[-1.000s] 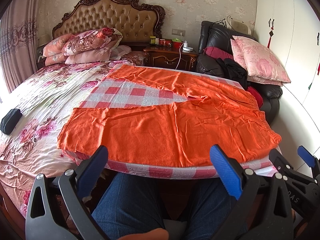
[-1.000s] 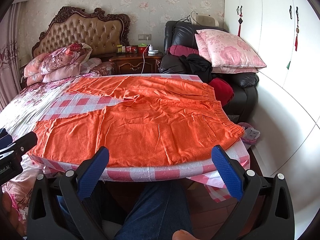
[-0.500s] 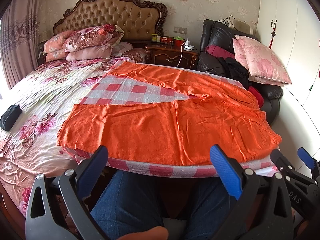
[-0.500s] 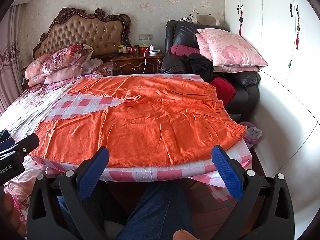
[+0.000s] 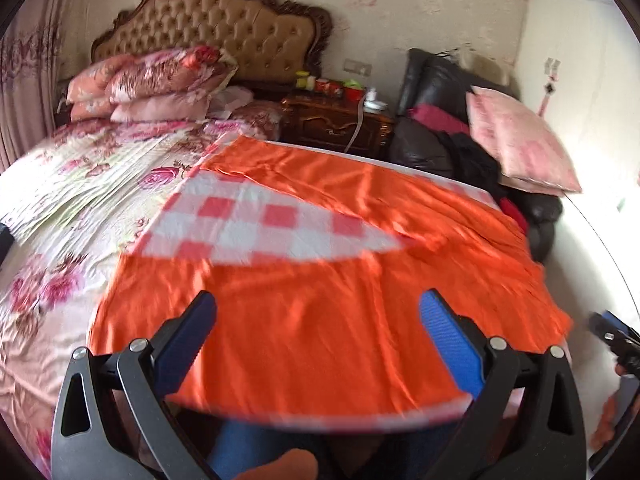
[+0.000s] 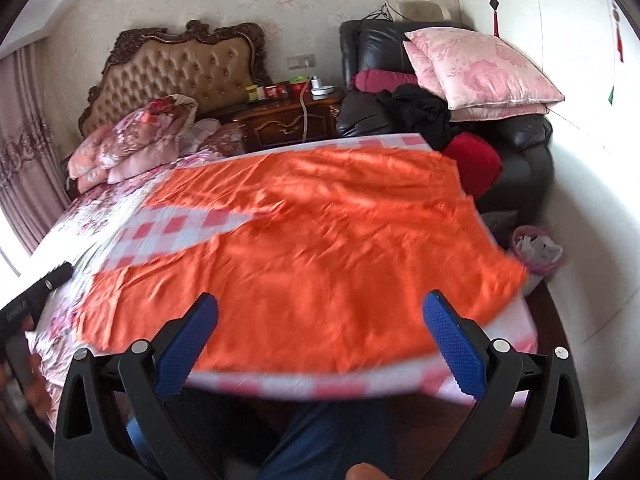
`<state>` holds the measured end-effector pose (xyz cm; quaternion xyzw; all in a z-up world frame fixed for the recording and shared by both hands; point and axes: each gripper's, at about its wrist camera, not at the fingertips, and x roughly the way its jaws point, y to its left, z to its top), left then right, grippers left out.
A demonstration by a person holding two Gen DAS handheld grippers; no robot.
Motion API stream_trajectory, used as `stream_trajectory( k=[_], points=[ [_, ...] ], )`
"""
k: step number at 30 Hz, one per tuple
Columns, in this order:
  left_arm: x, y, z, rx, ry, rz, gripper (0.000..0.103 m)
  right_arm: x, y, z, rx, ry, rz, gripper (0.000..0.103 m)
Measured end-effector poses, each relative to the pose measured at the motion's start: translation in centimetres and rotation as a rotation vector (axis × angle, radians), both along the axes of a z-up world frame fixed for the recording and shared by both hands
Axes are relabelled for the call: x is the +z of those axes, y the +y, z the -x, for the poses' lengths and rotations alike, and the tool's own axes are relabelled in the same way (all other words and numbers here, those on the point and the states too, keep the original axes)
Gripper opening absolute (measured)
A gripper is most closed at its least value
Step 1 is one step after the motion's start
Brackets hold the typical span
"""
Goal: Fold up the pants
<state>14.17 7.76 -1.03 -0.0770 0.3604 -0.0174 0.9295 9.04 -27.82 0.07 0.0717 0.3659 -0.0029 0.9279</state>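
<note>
One pair of orange pants [image 5: 320, 320] spread flat, somewhat blurred, two grippers, left [image 5: 318, 330] and right [image 6: 320, 332], jaws wide, empty

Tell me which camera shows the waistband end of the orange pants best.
The right wrist view: the waistband edge of the orange fabric pants runs down the bed's right side, in full view. The left wrist view shows the pants too, but that edge is blurred and near the frame's side.

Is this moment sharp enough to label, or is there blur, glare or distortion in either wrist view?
Left wrist view: motion blur smears the orange pants and checked cloth; the wall at right is overexposed. Right wrist view: milder blur, the pink pillow fairly crisp. Both show fisheye bending and dark corners.
</note>
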Motion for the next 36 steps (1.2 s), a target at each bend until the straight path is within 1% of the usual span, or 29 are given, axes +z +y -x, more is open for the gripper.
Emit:
stream_trajectory(
  k=[1, 2, 4, 7, 10, 12, 14, 15, 17, 18, 19, 22, 24, 27, 28, 30, 32, 34, 35, 36],
  points=[
    [-0.3, 1.4, -2.3, 0.019, 0.019, -0.008, 0.102, -0.1, -1.0, -1.7, 0.003, 0.025, -0.001, 0.099],
    [-0.7, 3.2, -5.6, 0.044, 0.048, -0.027, 0.102, -0.4, -2.2, -3.5, 0.002, 0.054, -0.007, 0.099],
    [-1.2, 5.7, -9.9, 0.066, 0.083, -0.044, 0.101, -1.3, -5.2, -7.7, -0.011, 0.121, -0.031, 0.099],
    [-2.5, 9.3, -16.5, 0.086, 0.156, -0.056, 0.101, -2.7, -9.3, -13.5, -0.036, 0.202, -0.029, 0.099],
    [-3.4, 11.2, -19.9, 0.106, 0.194, -0.073, 0.101, -4.7, -13.3, -18.9, -0.057, 0.267, -0.060, 0.099],
    [-3.9, 11.3, -21.1, 0.091, 0.210, -0.047, 0.101, -6.0, -15.7, -22.2, -0.070, 0.299, -0.064, 0.099],
    [-4.8, 10.8, -21.4, 0.059, 0.227, -0.034, 0.101, -6.9, -17.3, -25.7, -0.077, 0.315, -0.016, 0.099],
    [-5.2, 10.3, -21.1, 0.048, 0.231, -0.029, 0.101, -7.2, -17.6, -27.5, -0.060, 0.321, 0.018, 0.099],
    [-6.1, 9.4, -20.3, 0.022, 0.247, -0.015, 0.101, -7.5, -17.3, -30.4, -0.029, 0.334, 0.116, 0.099],
    [-6.6, 9.0, -19.8, 0.011, 0.256, -0.005, 0.101, -7.7, -16.6, -32.3, 0.006, 0.349, 0.181, 0.099],
    [-7.0, 8.7, -19.3, 0.004, 0.261, 0.004, 0.101, -8.1, -16.2, -33.7, 0.048, 0.364, 0.209, 0.099],
    [-7.8, 8.2, -17.1, -0.012, 0.271, 0.032, 0.101, -9.5, -15.6, -37.2, 0.146, 0.420, 0.233, 0.098],
    [-7.8, 8.2, -15.8, -0.015, 0.266, 0.025, 0.101, -10.2, -15.6, -39.3, 0.199, 0.448, 0.218, 0.096],
    [-7.3, 8.7, -13.9, -0.018, 0.256, 0.000, 0.101, -11.3, -15.8, -41.7, 0.254, 0.502, 0.197, 0.091],
    [-7.0, 9.0, -13.4, -0.016, 0.254, -0.005, 0.101, -11.5, -15.9, -42.2, 0.263, 0.512, 0.202, 0.088],
    [-6.4, 10.3, -12.2, -0.003, 0.249, -0.007, 0.101, -12.1, -16.2, -43.3, 0.279, 0.537, 0.193, 0.085],
    [-5.7, 11.5, -11.6, 0.017, 0.243, -0.013, 0.101, -12.6, -16.2, -44.1, 0.295, 0.559, 0.181, 0.079],
    [-5.3, 12.4, -11.8, 0.026, 0.242, -0.005, 0.101, -12.9, -15.7, -44.3, 0.316, 0.565, 0.166, 0.060],
    [-5.1, 13.0, -12.2, 0.028, 0.242, 0.018, 0.101, -13.0, -15.5, -44.7, 0.319, 0.568, 0.168, 0.058],
    [-4.9, 13.3, -12.7, 0.030, 0.242, 0.039, 0.101, -12.9, -15.2, -44.6, 0.325, 0.555, 0.181, 0.051]
  ],
)
